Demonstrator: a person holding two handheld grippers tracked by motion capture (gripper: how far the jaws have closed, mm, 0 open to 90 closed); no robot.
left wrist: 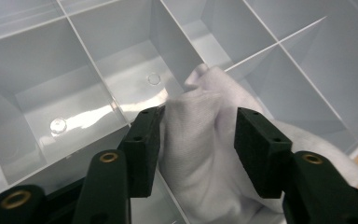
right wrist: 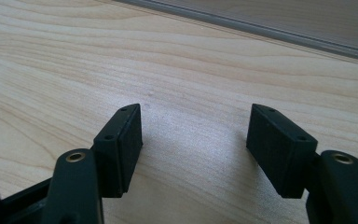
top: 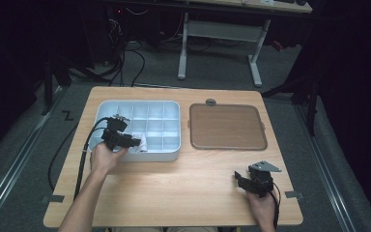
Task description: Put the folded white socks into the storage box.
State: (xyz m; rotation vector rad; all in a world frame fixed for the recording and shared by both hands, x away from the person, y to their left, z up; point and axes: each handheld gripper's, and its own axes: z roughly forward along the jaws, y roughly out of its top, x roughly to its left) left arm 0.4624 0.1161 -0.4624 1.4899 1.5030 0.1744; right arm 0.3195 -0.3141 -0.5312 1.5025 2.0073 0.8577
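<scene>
The left tool [left wrist: 198,140] stands half open around the white cloth [left wrist: 200,154], lying in the divided tray [top: 171,155], pads apparently not pressing it.

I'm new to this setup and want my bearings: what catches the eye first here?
A white cloth bunched in a front compartment of the pale divided tray, with the left gripper over it, jaws either side of the cloth. Right of the tray lies a brown lid; the right gripper waits open near the table's front edge.
</scene>
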